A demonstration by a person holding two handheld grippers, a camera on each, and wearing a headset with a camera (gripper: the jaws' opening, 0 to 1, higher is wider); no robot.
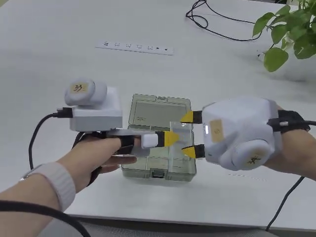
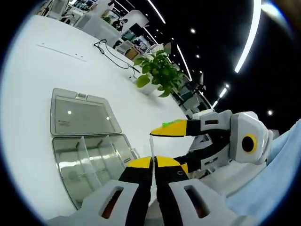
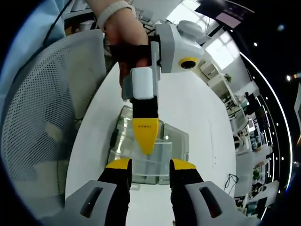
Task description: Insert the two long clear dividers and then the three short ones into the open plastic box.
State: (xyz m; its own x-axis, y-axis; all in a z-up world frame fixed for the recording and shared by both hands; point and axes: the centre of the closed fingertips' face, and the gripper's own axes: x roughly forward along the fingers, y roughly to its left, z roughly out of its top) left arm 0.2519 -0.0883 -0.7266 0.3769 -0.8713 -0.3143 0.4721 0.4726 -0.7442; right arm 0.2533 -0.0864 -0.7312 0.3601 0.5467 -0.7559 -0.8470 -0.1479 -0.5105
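Currently clamping a clear divider in left claw above the plastic box (lid open flat), with right claw spread apart.

My left gripper had yellow tips, black fingers, white body. My right gripper matched: yellow, black, white. Divider in my left jaws was clear, colourless. Box was clear with grey-green tint. Table was plain white. Cable black, plant green, power strip white, wristband pale white, chair grey-white mesh
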